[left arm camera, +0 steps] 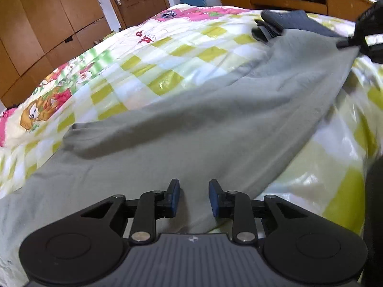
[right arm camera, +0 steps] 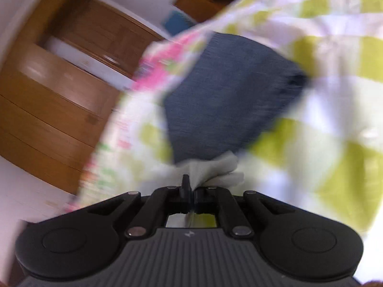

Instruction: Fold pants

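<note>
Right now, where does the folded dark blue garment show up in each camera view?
Left wrist view: folded dark blue garment at upper right, beyond the grey pants.
Right wrist view: it fills the centre, just past the pinched pants.
Shared landmark: the checked bedspread.

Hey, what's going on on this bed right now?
A person with a handheld gripper in each hand is folding grey pants spread on a checked bedspread. The right gripper is shut on a bunched bit of the grey fabric, near a folded dark blue garment. The left gripper sits over the near part of the pants, its fingers apart and not pinching the cloth.
</note>
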`<state>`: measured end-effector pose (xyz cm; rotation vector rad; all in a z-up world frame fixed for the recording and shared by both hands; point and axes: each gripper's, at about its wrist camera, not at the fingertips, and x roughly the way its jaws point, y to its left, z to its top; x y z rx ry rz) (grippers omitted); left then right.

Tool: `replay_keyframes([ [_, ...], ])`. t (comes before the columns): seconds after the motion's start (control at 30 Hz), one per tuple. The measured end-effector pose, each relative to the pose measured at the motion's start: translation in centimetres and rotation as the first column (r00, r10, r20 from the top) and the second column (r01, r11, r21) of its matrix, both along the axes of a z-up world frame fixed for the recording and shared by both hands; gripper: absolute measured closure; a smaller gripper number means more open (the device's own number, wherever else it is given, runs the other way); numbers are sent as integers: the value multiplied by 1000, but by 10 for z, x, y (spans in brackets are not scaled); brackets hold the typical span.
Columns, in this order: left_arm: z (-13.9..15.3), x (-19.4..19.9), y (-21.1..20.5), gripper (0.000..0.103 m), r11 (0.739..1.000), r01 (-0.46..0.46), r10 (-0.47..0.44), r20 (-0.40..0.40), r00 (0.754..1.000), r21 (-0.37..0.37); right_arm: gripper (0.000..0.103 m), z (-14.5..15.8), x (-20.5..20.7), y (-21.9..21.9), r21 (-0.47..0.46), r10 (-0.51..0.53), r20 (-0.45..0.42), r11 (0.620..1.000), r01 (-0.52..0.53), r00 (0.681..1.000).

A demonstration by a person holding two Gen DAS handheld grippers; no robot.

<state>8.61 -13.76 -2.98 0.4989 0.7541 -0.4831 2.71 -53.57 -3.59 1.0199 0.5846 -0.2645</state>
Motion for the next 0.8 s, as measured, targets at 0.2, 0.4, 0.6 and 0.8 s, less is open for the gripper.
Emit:
replay_keyframes([
  [0.2, 30, -11, 45, 61, 999, -45, 46, 69, 997, -17, 87, 25, -40, 9, -147, -35, -32, 989, 30, 999],
  [0.4, 41, 8, 83, 60, 996, -85, 82, 172, 982, 6, 87, 80, -7, 85, -432, 302, -44, 854, -290, 952],
  [0.6, 56, 56, 72, 59, 995, 99, -103, 198, 975, 29, 82, 78, 106, 168, -539, 703, -297, 435, -721, 646],
  [0.8, 40, 111, 55, 59, 954, 240, -264, 131, 956, 178, 82, 53, 178, 180, -486, 785, -486, 121, -865, 383],
])
